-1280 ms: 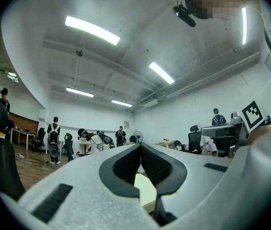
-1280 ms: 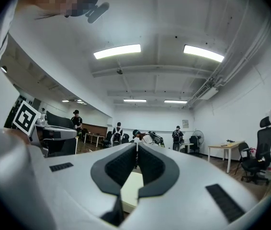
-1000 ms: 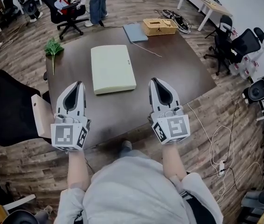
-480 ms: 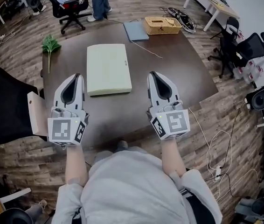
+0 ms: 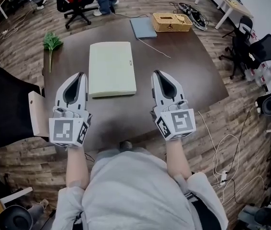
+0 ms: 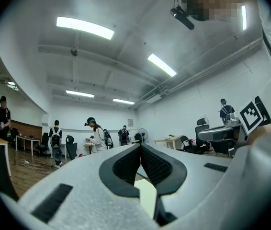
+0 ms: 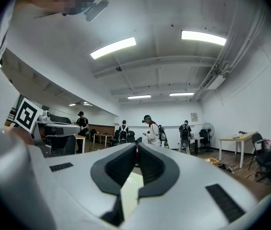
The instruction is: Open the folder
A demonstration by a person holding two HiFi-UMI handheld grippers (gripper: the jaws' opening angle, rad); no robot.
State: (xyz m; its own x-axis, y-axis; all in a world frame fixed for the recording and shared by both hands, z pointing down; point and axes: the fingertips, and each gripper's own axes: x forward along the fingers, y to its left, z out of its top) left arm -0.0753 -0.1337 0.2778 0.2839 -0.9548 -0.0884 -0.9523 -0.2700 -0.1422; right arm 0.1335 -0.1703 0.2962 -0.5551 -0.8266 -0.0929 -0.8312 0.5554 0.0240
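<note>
Table (image 5: 193,75) with the pale-green folder (image 5: 111,68) lying shut and flat, left of centre.
Left gripper (image 5: 81,74) and right gripper (image 5: 156,74) hover over the near edge, one on each side of the folder's near end and clear of it. Each has its jaws pressed together on nothing. Along the far edge lie a blue-grey notebook (image 5: 142,28) and a woven box (image 5: 171,21), with a green sprig (image 5: 52,42) far left.

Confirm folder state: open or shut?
Shut. The pale green folder lies flat on the table as one closed slab, no inside pages showing; the left gripper and right gripper sit short of it, not touching.
</note>
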